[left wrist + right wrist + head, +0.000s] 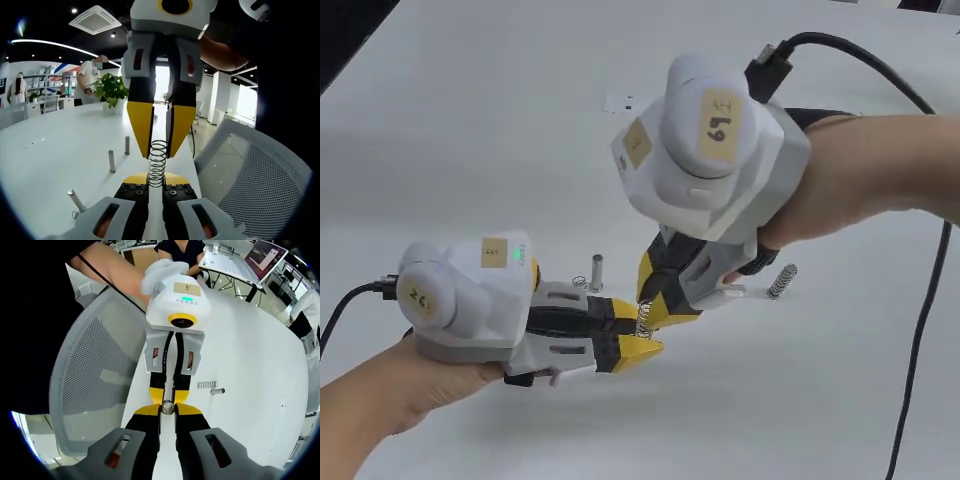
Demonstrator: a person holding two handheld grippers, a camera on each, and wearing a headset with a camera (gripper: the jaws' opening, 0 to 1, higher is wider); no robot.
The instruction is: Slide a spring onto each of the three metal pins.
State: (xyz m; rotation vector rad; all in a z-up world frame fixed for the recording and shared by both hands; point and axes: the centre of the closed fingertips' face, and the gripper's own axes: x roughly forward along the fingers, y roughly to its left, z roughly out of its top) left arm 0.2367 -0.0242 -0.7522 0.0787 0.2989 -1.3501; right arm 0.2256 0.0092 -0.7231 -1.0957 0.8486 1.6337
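A coiled spring (643, 320) stands between the two grippers' yellow tips. My right gripper (655, 308) comes down from the upper right and is shut on the spring's (158, 161) upper end. My left gripper (632, 347) lies low on the white table and is shut at the spring's foot on a metal pin (167, 407), which appears end-on as a round grey face and is otherwise hidden by the coils. Another pin (597, 270) stands upright just behind the grippers. A loose spring (781, 280) lies on the table to the right.
A tilted pin (76, 200) lies near the left jaws, with an upright pin (112, 161) and a spring (127, 145) beyond. A black cable (920, 330) runs down the right side. A mesh chair (250, 170) stands by the table edge.
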